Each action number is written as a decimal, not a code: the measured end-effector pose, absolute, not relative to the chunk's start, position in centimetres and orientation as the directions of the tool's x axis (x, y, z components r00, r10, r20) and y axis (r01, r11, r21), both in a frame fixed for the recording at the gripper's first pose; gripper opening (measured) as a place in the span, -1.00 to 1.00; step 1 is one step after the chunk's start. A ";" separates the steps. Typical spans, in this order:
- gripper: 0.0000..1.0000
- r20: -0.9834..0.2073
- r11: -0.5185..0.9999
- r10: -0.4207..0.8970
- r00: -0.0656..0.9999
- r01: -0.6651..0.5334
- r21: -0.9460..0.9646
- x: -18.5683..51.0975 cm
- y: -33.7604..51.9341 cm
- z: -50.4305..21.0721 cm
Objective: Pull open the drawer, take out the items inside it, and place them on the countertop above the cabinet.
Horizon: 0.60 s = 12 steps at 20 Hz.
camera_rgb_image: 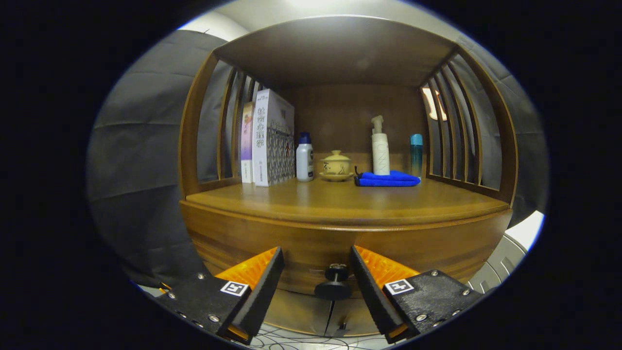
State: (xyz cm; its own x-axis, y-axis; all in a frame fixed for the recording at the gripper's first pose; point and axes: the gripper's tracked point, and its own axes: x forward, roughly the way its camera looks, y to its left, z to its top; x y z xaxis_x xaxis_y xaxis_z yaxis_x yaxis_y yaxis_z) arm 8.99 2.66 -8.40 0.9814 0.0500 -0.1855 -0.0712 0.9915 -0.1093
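Drawer (340,250): in the gripper view we find its curved wooden front flush with the cabinet, directly under the countertop (340,201), so we judge it closed and the pull not yet made. Its dark round knob (334,282) stands out from the lower middle of the front and sits in the gap between the two fingers of the gripper (317,274). The fingers are spread wide, one to each side of the knob, with clear space between each finger and the knob; they grasp nothing. We cannot see inside the drawer, so its contents are unknown to us. On the countertop, toward the back of the open shelf, we note boxed books (269,138) standing at the left, a small white bottle (304,158) with a blue cap just beside them, a lidded ceramic cup (336,166) on a saucer, a folded blue cloth (388,179), a tall white pump bottle (380,146) behind the cloth, and a teal bottle (416,154) near the slatted side. The front half of the countertop is bare wood, offering room for items. Our reading of progress: approach to the knob is made; closing on it, pulling, emptying and placing all remain.
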 end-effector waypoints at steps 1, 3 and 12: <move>0.68 -0.192 0.991 0.042 0.981 -0.065 -0.115 9.0 2.5 -8.9; 0.58 -0.216 0.992 0.018 0.976 -0.045 -0.120 9.0 1.8 -9.9; -0.05 -0.260 0.994 -0.017 0.965 -0.011 -0.108 9.0 0.7 -11.2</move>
State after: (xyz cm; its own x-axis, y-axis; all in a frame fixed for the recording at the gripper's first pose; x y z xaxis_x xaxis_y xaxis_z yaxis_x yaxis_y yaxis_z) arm 8.99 0.74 -11.21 0.9653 -0.0175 -0.2605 -0.0112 0.9940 -0.1083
